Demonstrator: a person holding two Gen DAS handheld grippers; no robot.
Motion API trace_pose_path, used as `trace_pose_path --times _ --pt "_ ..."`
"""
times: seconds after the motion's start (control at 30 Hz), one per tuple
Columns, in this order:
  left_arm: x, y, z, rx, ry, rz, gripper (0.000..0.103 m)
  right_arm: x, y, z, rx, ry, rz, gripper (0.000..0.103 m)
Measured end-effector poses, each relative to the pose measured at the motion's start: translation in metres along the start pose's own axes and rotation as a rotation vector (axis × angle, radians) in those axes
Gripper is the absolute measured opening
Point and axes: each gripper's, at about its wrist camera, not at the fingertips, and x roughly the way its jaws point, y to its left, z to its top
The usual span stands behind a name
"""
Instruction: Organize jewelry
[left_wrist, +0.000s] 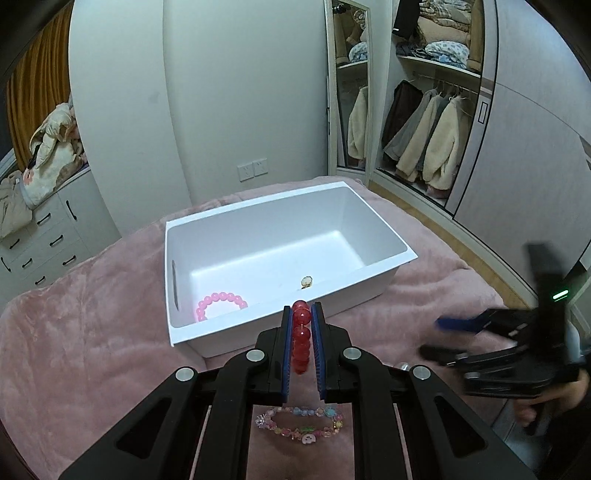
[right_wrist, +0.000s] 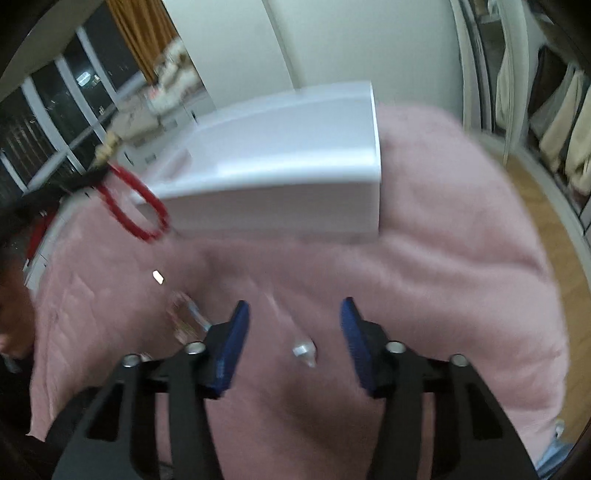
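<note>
My left gripper (left_wrist: 302, 314) is clamped on the red glass-bead bracelet (left_wrist: 301, 338) just short of the white plastic bin's (left_wrist: 255, 206) near rim. I should carry it clear over that rim before releasing. My right gripper (right_wrist: 293, 317) stands partly open and empty over the pink fleece blanket (right_wrist: 443, 240) on the bed.

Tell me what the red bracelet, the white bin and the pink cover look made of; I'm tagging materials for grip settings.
Red bracelet: round translucent beads, glossy, likely glass or acrylic; light glows through them. White bin: smooth moulded plastic, faint sheen, rounded inner corners and a cut handle slot. Pink cover: soft plush fabric; fuzzy nap and creases show.
</note>
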Motion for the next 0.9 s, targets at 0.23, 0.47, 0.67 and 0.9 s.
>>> trace_pose_path --times 0.23,0.47,0.67,0.9 --pt "0.015 0.001 -0.005 -0.014 0.032 -0.017 0.015 0.062 0.004 -0.021 -0.061 0.178 -0.047 0.027" --pt "0.018 0.008 -0.005 -0.027 0.029 -0.013 0.015 0.031 -0.004 -0.011 -0.005 0.047 -0.035 0.018" --pt "0.013 0.014 0.001 -0.030 0.001 -0.003 0.015 -0.008 0.006 0.008 -0.015 -0.053 -0.045 0.019" --pt "0.005 0.022 0.016 -0.022 -0.043 0.013 0.015 -0.035 0.014 0.038 -0.058 -0.111 -0.028 0.018"
